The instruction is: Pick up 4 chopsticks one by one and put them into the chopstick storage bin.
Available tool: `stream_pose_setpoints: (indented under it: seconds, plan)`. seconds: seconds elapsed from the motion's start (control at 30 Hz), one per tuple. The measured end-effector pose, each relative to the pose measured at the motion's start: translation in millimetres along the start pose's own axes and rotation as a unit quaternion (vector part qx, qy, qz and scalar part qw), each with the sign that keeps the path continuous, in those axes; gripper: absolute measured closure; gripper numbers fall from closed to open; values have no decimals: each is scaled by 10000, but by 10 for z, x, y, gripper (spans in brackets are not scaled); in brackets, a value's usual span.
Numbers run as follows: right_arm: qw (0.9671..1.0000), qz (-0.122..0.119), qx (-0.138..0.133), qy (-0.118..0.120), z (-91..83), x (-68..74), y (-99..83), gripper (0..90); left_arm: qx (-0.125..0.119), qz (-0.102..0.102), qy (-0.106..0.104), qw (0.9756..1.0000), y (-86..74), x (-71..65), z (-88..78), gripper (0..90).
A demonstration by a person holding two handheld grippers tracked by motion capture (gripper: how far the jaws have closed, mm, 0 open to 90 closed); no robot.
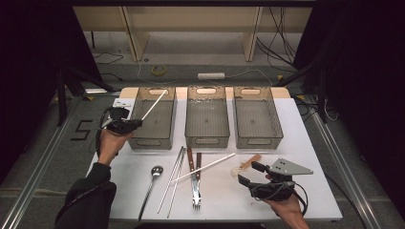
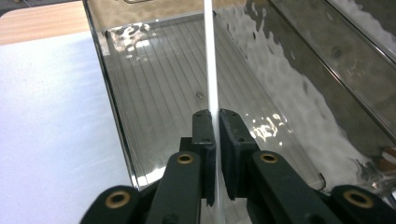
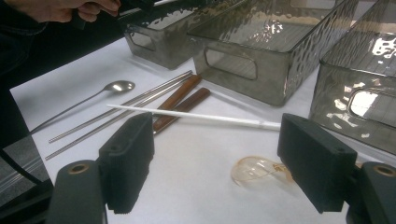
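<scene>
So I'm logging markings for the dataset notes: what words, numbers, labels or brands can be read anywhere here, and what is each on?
"5": a large dark figure that reads as a five, marked on the grey floor left of the table.
No label or brand is readable on the three bins, the cutlery or the grippers.

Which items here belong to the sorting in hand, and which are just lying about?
In hand: white chopstick, clamped in the left gripper over the left bin.

Lying about: second white chopstick, metal chopsticks, spoon, wooden-handled forks, clear plastic spoon, middle bin, right bin.
</scene>
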State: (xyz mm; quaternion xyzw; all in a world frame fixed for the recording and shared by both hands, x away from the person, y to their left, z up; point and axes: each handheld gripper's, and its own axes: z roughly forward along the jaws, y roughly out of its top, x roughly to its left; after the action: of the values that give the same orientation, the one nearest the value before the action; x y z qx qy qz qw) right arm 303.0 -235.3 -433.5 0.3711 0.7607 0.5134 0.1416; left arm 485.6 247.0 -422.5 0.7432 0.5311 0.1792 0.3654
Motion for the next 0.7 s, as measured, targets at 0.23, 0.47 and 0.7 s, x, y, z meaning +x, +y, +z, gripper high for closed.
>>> stream_pose_setpoints:
  seconds: [0.23,0.47,0.7]
  plan:
    - [10000,-22,-2,4,-8,6,1,283,-105,-155,-81,9998,5,-46,-70,457]
    - [10000,-33,-23,-6,-14,11,4,282,-104,164,-512,9985,43,-293,-214,340]
    - [10000,-26,-45,-9,-26,9,5,283,-47,583,-842,9947,-4,-631,-249,280]
